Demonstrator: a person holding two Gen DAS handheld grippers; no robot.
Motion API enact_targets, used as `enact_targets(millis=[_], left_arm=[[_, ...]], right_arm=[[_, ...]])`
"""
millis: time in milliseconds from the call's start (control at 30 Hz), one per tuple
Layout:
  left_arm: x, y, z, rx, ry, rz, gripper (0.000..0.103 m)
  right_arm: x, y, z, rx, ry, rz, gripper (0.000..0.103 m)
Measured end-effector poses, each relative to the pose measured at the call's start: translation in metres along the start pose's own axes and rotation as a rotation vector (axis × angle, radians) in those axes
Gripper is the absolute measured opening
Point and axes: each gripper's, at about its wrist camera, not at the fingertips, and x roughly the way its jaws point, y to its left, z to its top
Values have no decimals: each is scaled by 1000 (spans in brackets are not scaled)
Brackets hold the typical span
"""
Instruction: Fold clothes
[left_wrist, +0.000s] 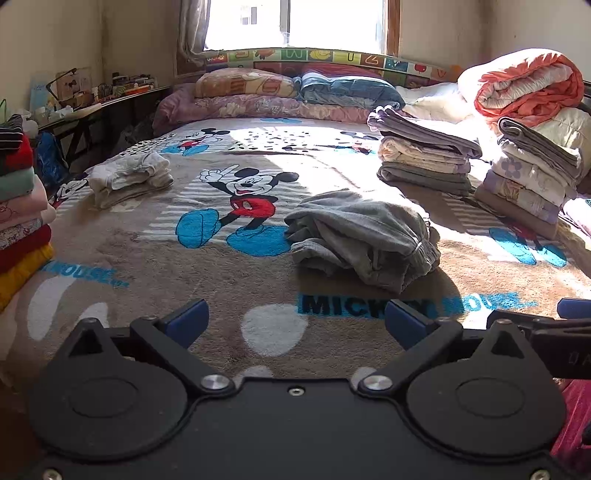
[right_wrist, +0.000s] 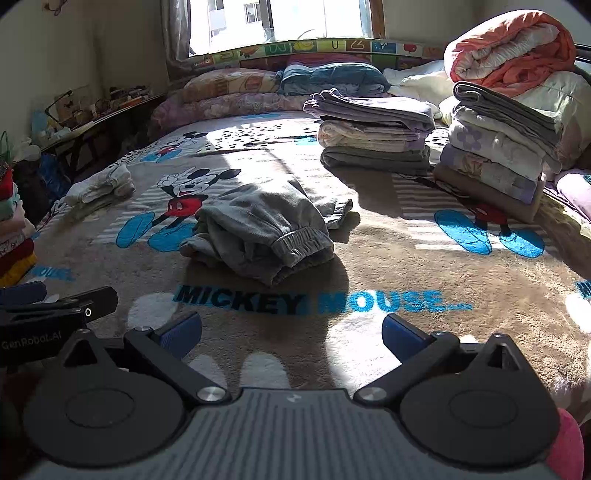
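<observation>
Grey fleece, folded into a thick bundle: sweatpants (right_wrist: 258, 232), elastic cuff facing forward, resting mid-bed on the Mickey Mouse blanket (right_wrist: 388, 258), just beyond the printed lettering. Looks like a finished fold, though somewhat lumpy, not yet moved to any pile. Already done, judging by the layout: two tidy stacks at the right, one topped in lilac (right_wrist: 373, 125), one in grey (right_wrist: 506, 147); a colourful stack at the left edge (left_wrist: 22, 206); a small pale folded bundle (left_wrist: 129, 177) farther back on the left. No loose, unfolded garment visible on the blanket. Left gripper (left_wrist: 295, 325) spread wide, blue pads well apart, nothing between them, hanging short of the sweatpants. Right gripper (right_wrist: 291, 334) likewise wide open and empty, near the bed's front edge. Probably left to do: stacking the sweatpants, or fetching another piece from out of view.
</observation>
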Motion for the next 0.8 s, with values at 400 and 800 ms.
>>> enact_targets(millis=[400,800], left_arm=[[3,-5,-3,43,2,24,103],[8,-6,-5,44,8,26,103]], right_arm=[[-1,-4,0,-2,-7,2,103],[2,-4,1,7,3,-2,103]])
